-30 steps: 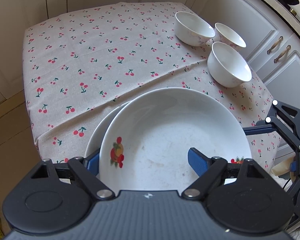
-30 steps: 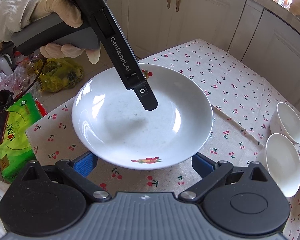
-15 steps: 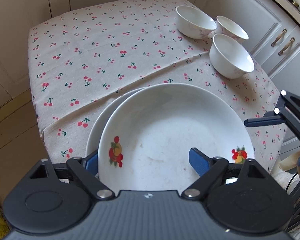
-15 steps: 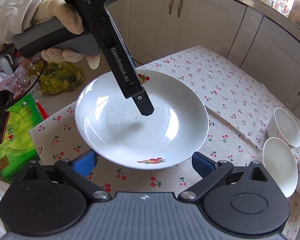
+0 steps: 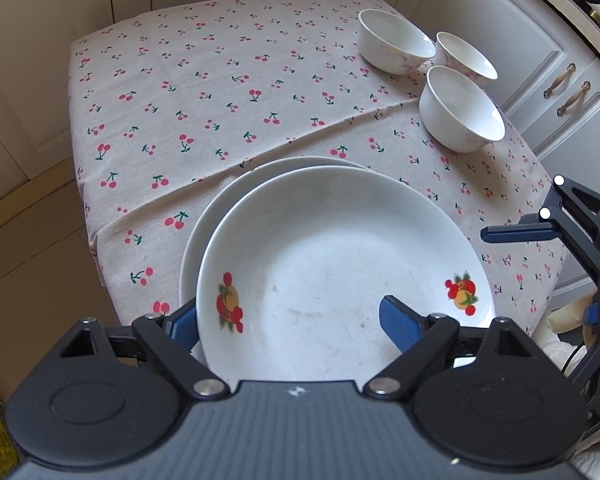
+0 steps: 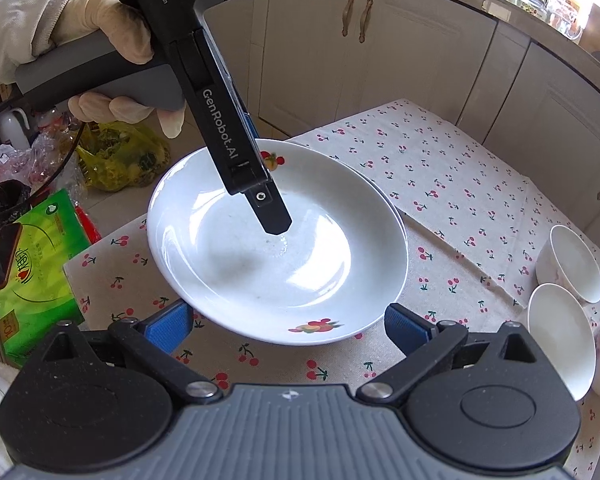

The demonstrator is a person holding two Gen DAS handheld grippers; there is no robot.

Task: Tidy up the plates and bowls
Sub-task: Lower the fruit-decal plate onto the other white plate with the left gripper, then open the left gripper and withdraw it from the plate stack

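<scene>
A white deep plate with fruit prints (image 5: 340, 256) sits on top of a second white plate (image 5: 220, 204), offset to the right. My left gripper (image 5: 288, 320) has its jaws wide apart, one finger under the plate's near rim, the other over its inside; whether it still presses the rim I cannot tell. In the right wrist view it (image 6: 274, 220) points down into the plate (image 6: 276, 264). My right gripper (image 6: 288, 328) is open and empty just short of the plate's rim. Three white bowls (image 5: 460, 108) stand grouped at the far right.
A cherry-print cloth (image 5: 220, 92) covers the small table. White cabinets (image 6: 380, 60) stand behind it. Beside the table's left edge lie a green tissue pack (image 6: 40, 272) with a phone on it and plastic bags on the floor.
The upper plate has moved further over the lower plate and come down onto it. The left gripper went with it. The right gripper has drawn back a little.
</scene>
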